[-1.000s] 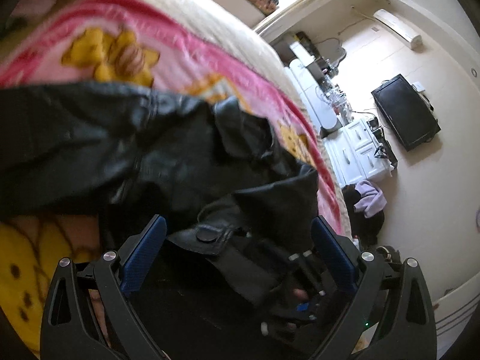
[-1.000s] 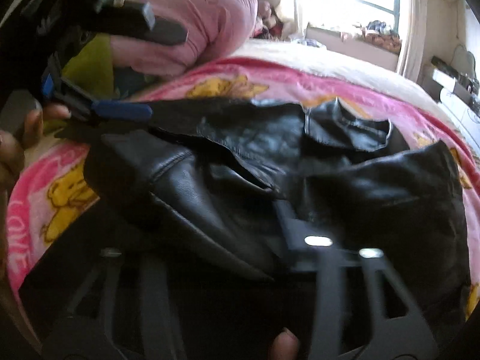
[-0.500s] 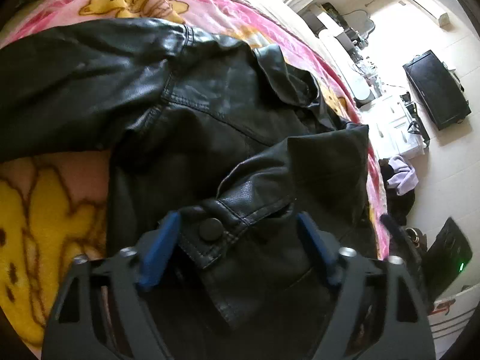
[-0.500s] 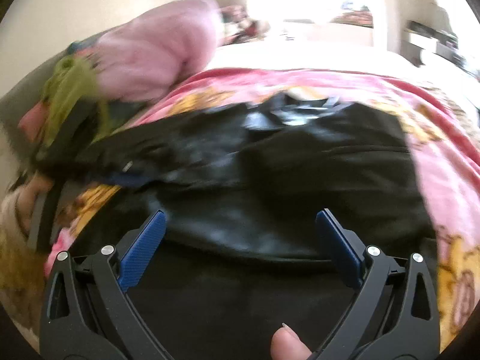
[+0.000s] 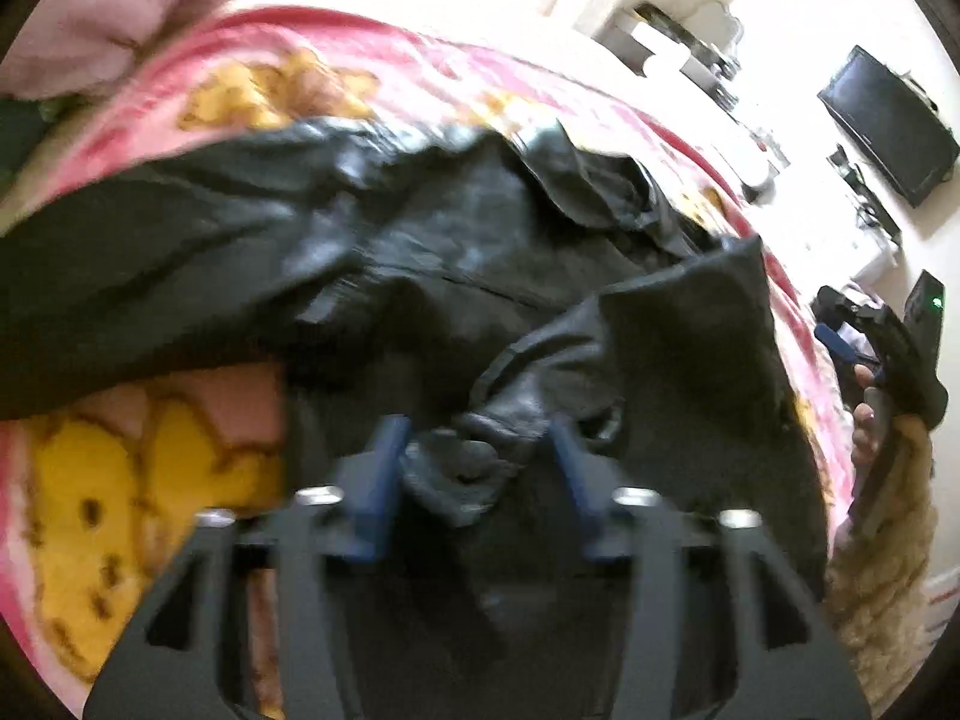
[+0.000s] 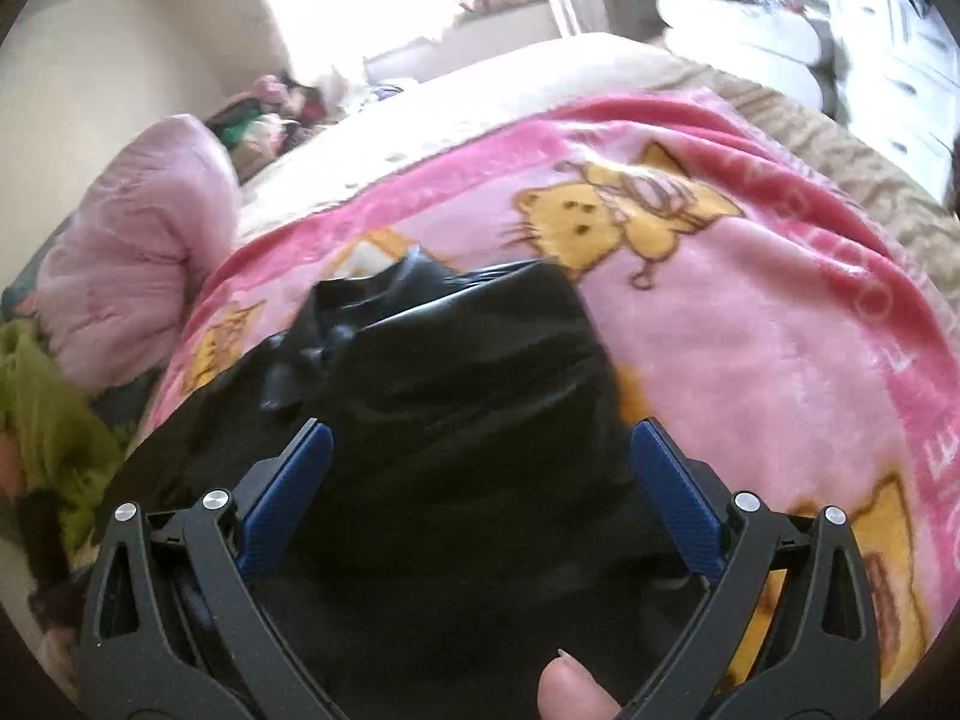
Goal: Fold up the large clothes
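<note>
A black leather jacket (image 5: 420,252) lies spread across a pink cartoon blanket (image 5: 120,510) on a bed. In the left wrist view its sleeve cuff (image 5: 474,456) is crumpled between the blue pads of my left gripper (image 5: 474,468). The pads press on it while the jaws are opening slightly. My right gripper (image 6: 480,480) hovers wide open over the folded body of the jacket (image 6: 480,348), with nothing pinched. It also shows at the far right of the left wrist view as the right gripper (image 5: 864,348), held by a hand.
A pink quilt (image 6: 132,276) and green cloth (image 6: 42,420) are piled at the bed's left end. Bare pink blanket (image 6: 750,330) stretches to the right of the jacket. Beyond the bed stand white drawers (image 6: 888,60) and a wall-mounted screen (image 5: 888,126).
The left jaws narrowed around the cuff, which went from flat to crumpled. The right gripper opened wide and swung away from the left gripper, toward the jacket's other side.
</note>
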Demonstrator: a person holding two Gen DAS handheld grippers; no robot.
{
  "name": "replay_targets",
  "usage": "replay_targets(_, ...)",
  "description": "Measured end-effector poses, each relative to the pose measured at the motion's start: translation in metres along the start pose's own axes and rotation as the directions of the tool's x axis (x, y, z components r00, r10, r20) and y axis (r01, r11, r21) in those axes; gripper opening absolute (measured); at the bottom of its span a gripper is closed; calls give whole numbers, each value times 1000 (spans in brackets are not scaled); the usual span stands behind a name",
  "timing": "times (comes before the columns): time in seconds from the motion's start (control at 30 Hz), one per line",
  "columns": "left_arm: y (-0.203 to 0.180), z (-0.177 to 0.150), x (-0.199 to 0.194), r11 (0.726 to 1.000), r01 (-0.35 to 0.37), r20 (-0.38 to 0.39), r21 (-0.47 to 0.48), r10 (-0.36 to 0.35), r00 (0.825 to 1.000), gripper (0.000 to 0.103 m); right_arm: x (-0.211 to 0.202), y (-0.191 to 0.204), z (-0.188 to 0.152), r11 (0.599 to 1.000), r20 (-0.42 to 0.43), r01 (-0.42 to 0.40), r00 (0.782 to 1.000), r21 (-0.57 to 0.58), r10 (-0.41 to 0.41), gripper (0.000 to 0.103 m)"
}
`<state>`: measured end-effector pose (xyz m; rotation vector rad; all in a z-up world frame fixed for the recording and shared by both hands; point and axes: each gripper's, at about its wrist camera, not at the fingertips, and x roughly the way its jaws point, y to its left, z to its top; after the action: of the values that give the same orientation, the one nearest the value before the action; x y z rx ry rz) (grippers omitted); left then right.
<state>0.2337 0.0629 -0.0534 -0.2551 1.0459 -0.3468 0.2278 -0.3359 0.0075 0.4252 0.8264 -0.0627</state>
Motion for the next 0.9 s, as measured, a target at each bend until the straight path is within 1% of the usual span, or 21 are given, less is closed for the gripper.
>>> replay_targets(0.03,4,-2,-5,1000,0,13,-13,0,1000,81,4,-2,2,1000,-8,14,1000,1,-14,94)
replay_targets(0.07,11,-5,-9,999,17,16,-50,-16,1000,81,7,-3,3,1000,-14,26,1000,-1,-26,94)
replay_targets(0.1,16,-7,-10,996,44,6,-79,-43,999,81,9,-3,4,999,-16,33,999,-1,-33,94)
replay_targets(0.17,25,-15,-1,978,111,-44,-174,-120,992,82,12,-3,4,999,-16,32,999,-3,-32,94)
replay_targets(0.2,24,-18,5,971,135,-62,-198,-149,987,82,13,-3,4,999,-11,32,999,2,-32,94)
replay_targets(0.23,21,-20,10,968,143,-71,-208,-161,984,82,13,-3,3,1000,-5,28,1000,6,-28,94)
replay_targets(0.3,12,-23,25,965,136,-84,-222,-158,984,73,11,-4,3,1000,8,21,1000,14,-21,94)
replay_targets(0.33,8,-23,29,969,126,-86,-212,-147,985,52,9,-5,3,1000,13,19,1000,15,-19,94)
replay_targets(0.37,2,-22,35,976,97,-86,-195,-115,990,31,7,-6,3,1000,16,18,1000,16,-18,94)
replay_targets(0.4,-2,-21,38,976,95,-79,-194,-112,990,25,5,-7,5,1000,20,18,1000,16,-18,94)
replay_targets(0.43,-5,-19,39,974,117,-66,-194,-132,989,7,3,-8,6,1000,23,15,1000,13,-16,94)
replay_targets(0.47,-10,-14,37,973,146,-43,-179,-156,987,5,1,-9,7,1000,25,15,1000,11,-15,94)
replay_targets(0.53,-23,-3,23,985,136,13,-104,-136,991,5,-3,-14,13,1000,39,21,999,14,-21,92)
replay_targets(0.6,-42,16,-4,993,117,98,3,-116,988,4,-5,-21,20,999,47,24,999,33,-26,90)
replay_targets(0.63,-47,23,-16,994,108,133,36,-112,985,4,-3,-26,26,998,49,23,998,55,-26,90)
replay_targets(0.67,-55,33,-33,993,85,191,86,-101,976,4,0,-29,30,998,45,16,999,66,-19,89)
replay_targets(0.73,-65,44,-52,988,50,265,148,-89,960,4,16,-37,41,995,9,1,1000,99,-2,88)
replay_targets(0.77,-66,48,-57,985,47,283,169,-94,954,4,27,-39,44,994,-17,-7,1000,107,8,86)
replay_targets(0.8,-64,50,-57,983,52,283,174,-100,954,4,38,-41,46,993,-40,-4,999,115,9,85)
replay_targets(0.87,-52,50,-45,987,67,265,146,-105,959,4,59,-43,46,992,-89,13,996,126,-2,76)
replay_targets(0.9,-47,48,-40,988,71,255,135,-103,961,4,69,-45,45,990,-111,11,994,137,5,76)
